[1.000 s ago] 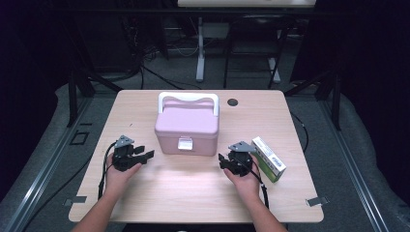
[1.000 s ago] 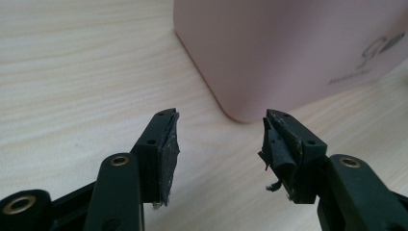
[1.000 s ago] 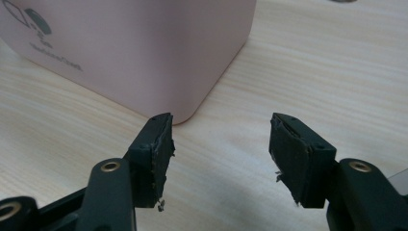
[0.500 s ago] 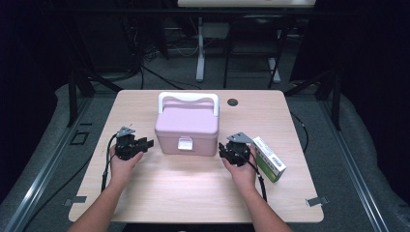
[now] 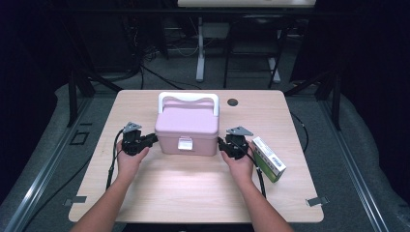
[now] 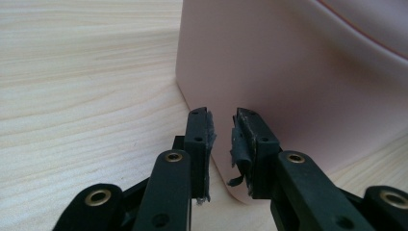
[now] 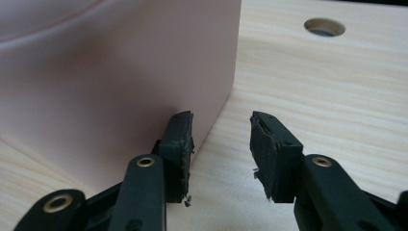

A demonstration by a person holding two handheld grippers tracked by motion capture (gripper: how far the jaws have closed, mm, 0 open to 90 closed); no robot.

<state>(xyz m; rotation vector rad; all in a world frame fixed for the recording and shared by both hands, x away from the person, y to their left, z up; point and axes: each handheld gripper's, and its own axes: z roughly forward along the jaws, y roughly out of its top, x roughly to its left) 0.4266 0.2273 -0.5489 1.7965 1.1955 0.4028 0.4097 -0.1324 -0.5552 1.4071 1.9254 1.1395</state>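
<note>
Pink box (image 5: pixel 187 133) sits near the middle of my table (image 5: pixel 145 193), its white handle (image 5: pixel 188 99) up at the far side and its white latch (image 5: pixel 185 143) facing me. My left gripper (image 5: pixel 151 139) is at the box's left side wall and my right gripper (image 5: pixel 223 144) at its right side wall, one on each flank. In the left gripper view the jaws have just been closing; a narrow gap remains, nothing is between them, and the pink wall stands just past the tips. In the right gripper view the jaws have been closing too, with a wider gap and bare wood between them; one tip is close against the box's corner. A green-and-white carton (image 5: pixel 269 158) lies just beside my right hand (image 5: pixel 238 164).
</note>
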